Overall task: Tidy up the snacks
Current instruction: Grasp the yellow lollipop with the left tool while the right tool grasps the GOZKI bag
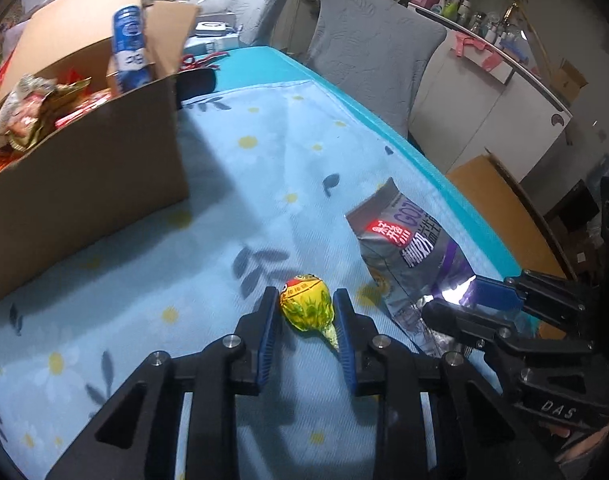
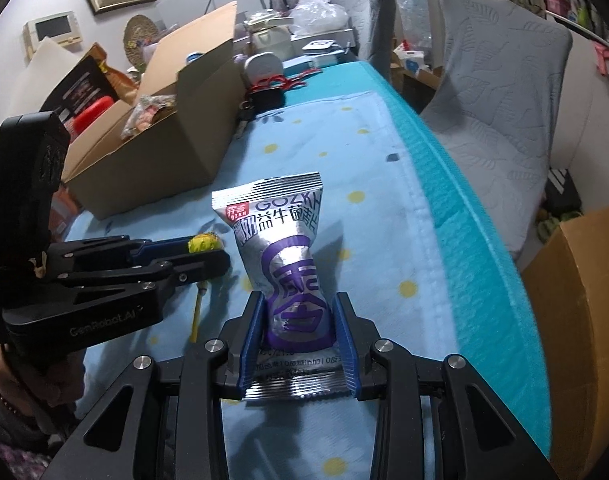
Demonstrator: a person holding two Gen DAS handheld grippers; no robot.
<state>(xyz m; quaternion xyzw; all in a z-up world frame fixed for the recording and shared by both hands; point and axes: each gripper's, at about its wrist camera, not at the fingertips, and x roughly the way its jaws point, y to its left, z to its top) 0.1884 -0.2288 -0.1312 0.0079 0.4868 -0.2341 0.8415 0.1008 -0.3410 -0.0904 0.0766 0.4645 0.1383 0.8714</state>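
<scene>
The lollipop (image 1: 307, 305) is clamped at its wrapped head by the left tongs (image 1: 305, 322), stick pointing near. The silver pouch (image 2: 289, 264) is pinched by the right tongs (image 2: 299, 344), lengthwise running far, on the surface (image 2: 384, 184).

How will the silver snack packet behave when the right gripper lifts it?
The silver snack packet already pinches in between the right gripper's pads, so it's probably soft and light. Its glossy foil may slip, and the unsupported top would likely flop.
</scene>
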